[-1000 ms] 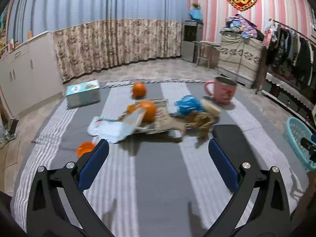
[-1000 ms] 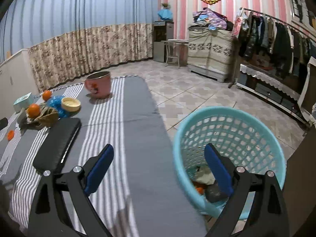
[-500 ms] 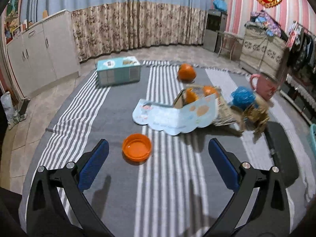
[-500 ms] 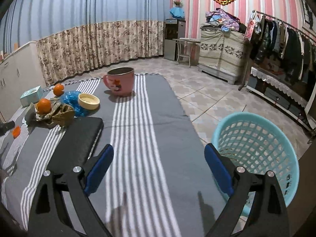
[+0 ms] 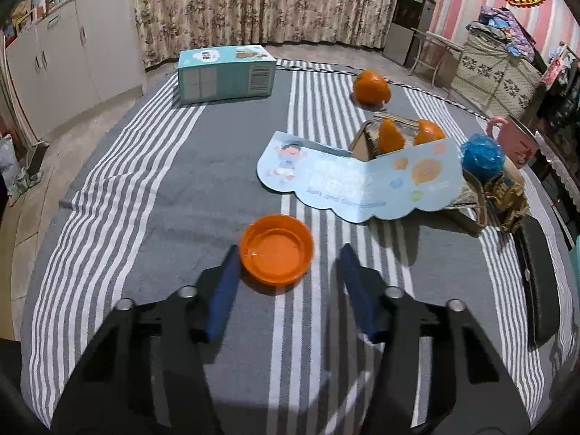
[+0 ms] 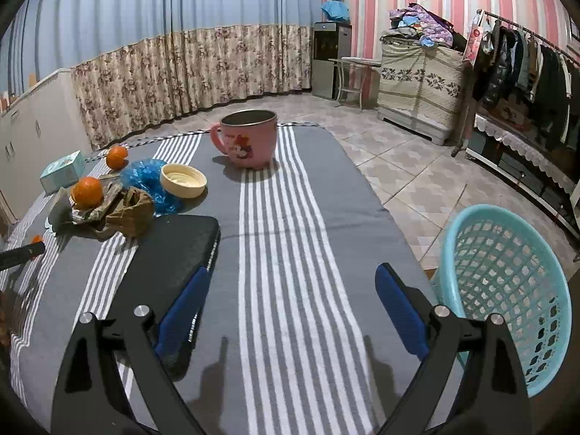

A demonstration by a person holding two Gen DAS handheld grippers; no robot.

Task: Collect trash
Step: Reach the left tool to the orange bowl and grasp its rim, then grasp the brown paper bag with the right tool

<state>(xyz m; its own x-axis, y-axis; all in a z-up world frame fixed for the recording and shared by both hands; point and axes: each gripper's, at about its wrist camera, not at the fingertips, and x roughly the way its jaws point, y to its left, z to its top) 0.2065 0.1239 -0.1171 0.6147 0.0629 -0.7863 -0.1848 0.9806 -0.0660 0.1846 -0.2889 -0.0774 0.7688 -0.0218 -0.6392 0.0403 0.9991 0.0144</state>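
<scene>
An orange plastic lid (image 5: 277, 253) lies open side up on the grey striped cloth (image 5: 163, 217). My left gripper (image 5: 289, 250) is low over the cloth with its jaws closing and the lid between them. The left pad (image 5: 226, 282) is at the lid's rim, while the right pad (image 5: 357, 290) still stands apart from it. Behind the lid lie a light-blue printed card (image 5: 362, 181), a blue plastic bag (image 5: 482, 156) and crumpled brown paper (image 6: 127, 214). My right gripper (image 6: 293, 273) hangs open over the cloth with nothing between its fingers. The teal basket (image 6: 453, 239) stands on the floor to its right.
A pale blue box (image 5: 224, 74), oranges (image 5: 371, 87) and a pink mug (image 6: 248, 141) sit at the far side of the table. There is a cream lid (image 6: 183, 180) beside the blue bag. A black pad (image 6: 163, 253) lies by my right gripper's left finger.
My left gripper swung left and down from the trash pile to the orange lid, and its jaws narrowed around it. My right gripper moved from over the basket to above the table.
</scene>
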